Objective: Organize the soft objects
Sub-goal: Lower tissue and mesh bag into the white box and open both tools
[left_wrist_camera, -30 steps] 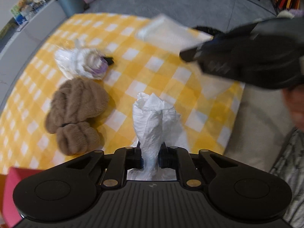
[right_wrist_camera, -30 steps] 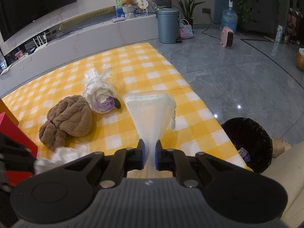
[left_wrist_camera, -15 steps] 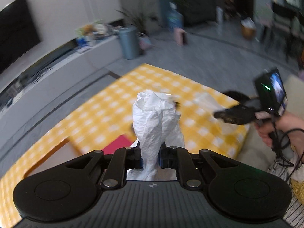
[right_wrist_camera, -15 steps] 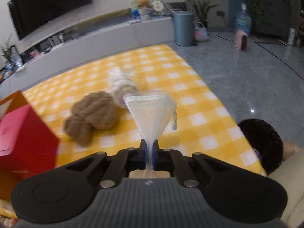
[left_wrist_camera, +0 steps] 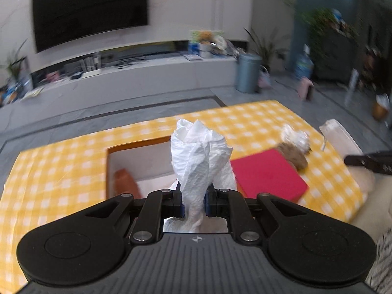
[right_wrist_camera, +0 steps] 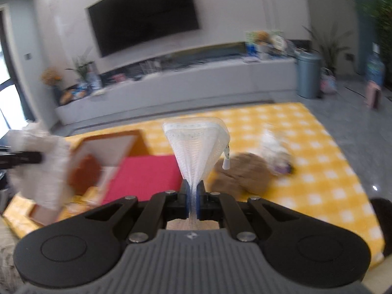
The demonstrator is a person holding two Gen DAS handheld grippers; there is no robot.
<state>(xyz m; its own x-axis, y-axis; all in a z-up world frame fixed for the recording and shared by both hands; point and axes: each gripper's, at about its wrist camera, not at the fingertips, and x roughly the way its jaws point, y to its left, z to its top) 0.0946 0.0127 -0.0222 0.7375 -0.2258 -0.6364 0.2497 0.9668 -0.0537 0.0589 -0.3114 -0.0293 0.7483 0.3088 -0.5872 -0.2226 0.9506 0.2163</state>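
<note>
Nearest the left camera, the left gripper (left_wrist_camera: 194,202) had its jaws pinched on the lower part of a crumpled white cloth (left_wrist_camera: 199,156), which stood up in a loose twist above them and trailed a little below. In the right camera, the right gripper (right_wrist_camera: 193,202) had its jaws pressed almost together on the narrow end of a white mesh pouch (right_wrist_camera: 196,147), which fanned out upward with a small zipper pull (right_wrist_camera: 226,163) dangling at its side. Both things were held clear of the counter (left_wrist_camera: 61,166), which was covered in yellow check.

Just beyond the left jaws lay the open box (left_wrist_camera: 137,161), orange-rimmed with a pale inside, and beside it the red lid (left_wrist_camera: 267,174). The step in hand appeared to be carrying both soft things to that box. To do it well, each gripper would need to come over the opening before letting go, low enough that the cloth's trailing end fell inside rather than over the rim. The two would best go in one after the other, so the grippers did not crowd each other. The pouch's pull might snag on the rim, so a drop toward the middle seemed safer.

Farther off, past the lid, a brown plush toy (right_wrist_camera: 241,174) and a white bundle (right_wrist_camera: 274,152) lay on the counter, not yet put away.
</note>
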